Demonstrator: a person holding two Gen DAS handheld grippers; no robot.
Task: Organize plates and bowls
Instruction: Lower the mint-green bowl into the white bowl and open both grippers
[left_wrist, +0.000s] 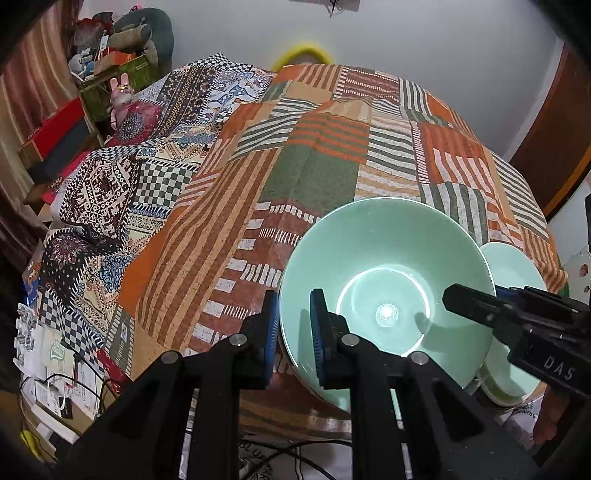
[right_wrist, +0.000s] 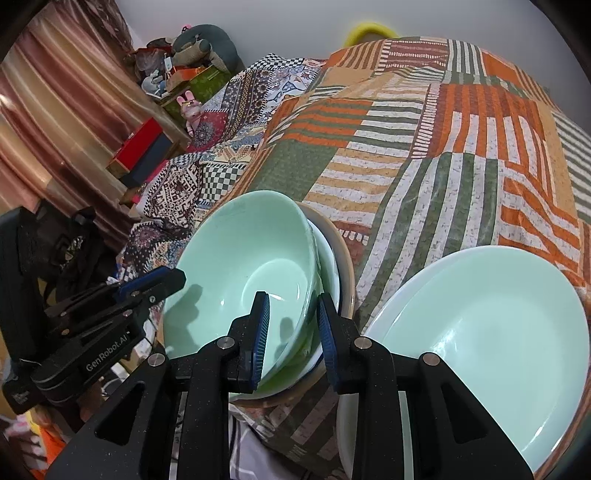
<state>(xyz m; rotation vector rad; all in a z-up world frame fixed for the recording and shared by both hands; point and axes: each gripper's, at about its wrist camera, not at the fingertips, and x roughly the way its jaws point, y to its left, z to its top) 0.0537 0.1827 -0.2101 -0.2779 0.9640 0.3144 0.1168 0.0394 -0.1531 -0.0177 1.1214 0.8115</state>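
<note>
Left tongs (left_wrist: 293, 332): clamped on near rim of green bowl (left_wrist: 388, 280)
Right tongs (right_wrist: 291, 332): clamped on same bowl's opposite rim
Bowl: tilted, on stack of bowls (right_wrist: 343, 266), patchwork cloth (right_wrist: 424, 147)
Green plates (right_wrist: 498, 332): just right of bowl stack

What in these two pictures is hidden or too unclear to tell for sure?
- How many bowls sit under the top green bowl: right wrist view shows only rims of those beneath.
- Whether a second plate lies under the green plate: right wrist view, only a pale edge shows, and the picture's edge cuts it off.
- The plate in the left wrist view: mostly hidden behind the bowl and the right gripper.
</note>
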